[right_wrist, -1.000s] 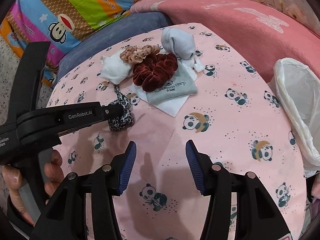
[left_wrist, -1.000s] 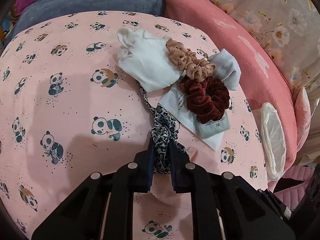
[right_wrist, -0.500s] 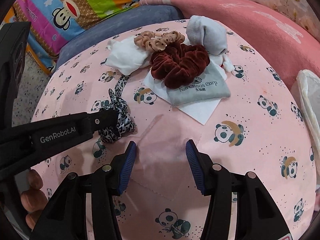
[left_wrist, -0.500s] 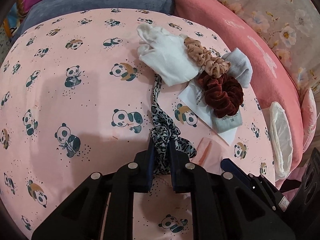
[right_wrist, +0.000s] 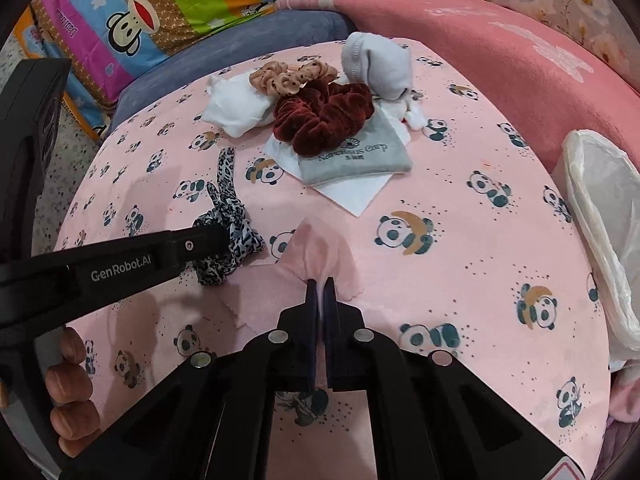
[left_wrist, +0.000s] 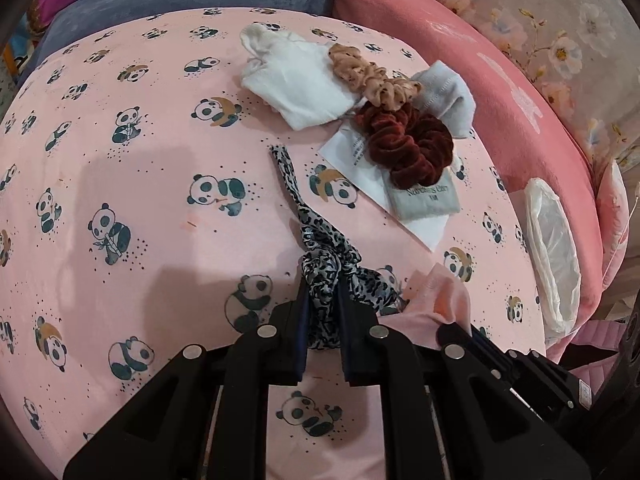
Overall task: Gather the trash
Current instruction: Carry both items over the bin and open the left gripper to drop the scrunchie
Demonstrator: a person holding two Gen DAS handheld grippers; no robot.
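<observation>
**Two grippers clamp soft items on a panda-print bed cover**

A thin pink sheet (right_wrist: 320, 252) lies on the near part of the panda-print cover (right_wrist: 480, 240), one fold of it lifted and pinched between the closed fingers of the right gripper (right_wrist: 320, 284). In the left wrist view the same pink sheet (left_wrist: 436, 304) rises in a crumpled peak just right of the left gripper (left_wrist: 323, 300), whose fingers are shut on a leopard-print hair tie (left_wrist: 324, 272); the tie's long tail trails away across the cover toward the far pile. From the right wrist view the left gripper (right_wrist: 218, 236) reaches in from the left edge, the leopard-print hair tie (right_wrist: 230, 236) bunched at its tip, the person's fingers (right_wrist: 68, 376) wrapped round its handle.

Farther back on the cover sits a loose heap: a dark red velvet scrunchie (right_wrist: 324, 114) resting on a grey pouch (right_wrist: 360, 158) printed with lettering, which in turn lies on a white paper sheet (right_wrist: 352, 192). A beige dotted scrunchie (right_wrist: 292, 76) touches the red one, with a white cloth (right_wrist: 236, 108) to its left and a pale grey sock (right_wrist: 376, 66) to its right.

At the cover's right edge stands a bin lined with a white plastic bag (right_wrist: 604, 232); its contents cannot be made out. A pink blanket (right_wrist: 500, 52) and a striped cartoon pillow (right_wrist: 160, 12) lie beyond.
</observation>
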